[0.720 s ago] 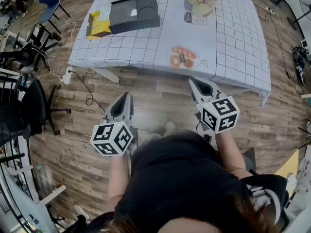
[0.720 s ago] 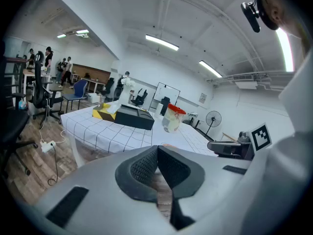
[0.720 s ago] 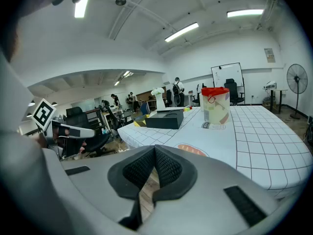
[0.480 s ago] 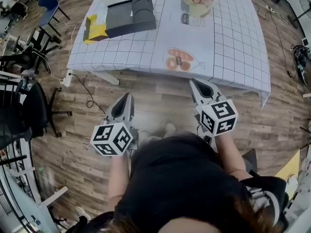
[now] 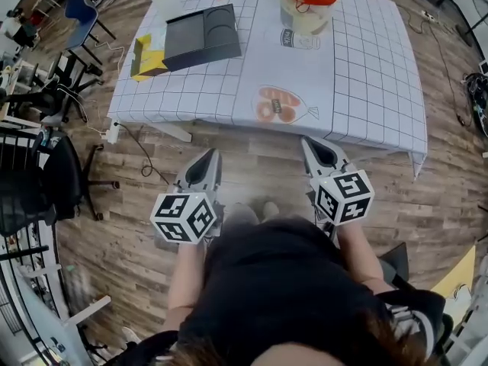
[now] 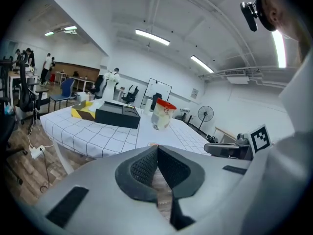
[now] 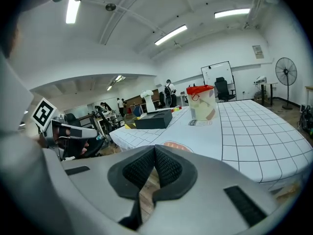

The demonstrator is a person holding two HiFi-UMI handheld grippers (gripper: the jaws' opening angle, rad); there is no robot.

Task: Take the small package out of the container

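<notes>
1. Red-lidded container (image 5: 308, 4) stands on the table (image 5: 366, 90); its small package, presumably inside, isn't discernible.
2. Left gripper (image 5: 207, 161) and right gripper (image 5: 313, 146), both closed and empty, are well short of the container.
3. Unbraced, the container could topple during opening.

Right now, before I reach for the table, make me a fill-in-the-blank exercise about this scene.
1. The clear container on the table has a ___ lid.
2. The left gripper and the right gripper both have their fingers ___, with nothing between them.
3. The yellow box lies beside a tray coloured ___.
4. Both grippers are held above the wooden ___, short of the table.
Missing words: red; closed; black; floor.
</notes>
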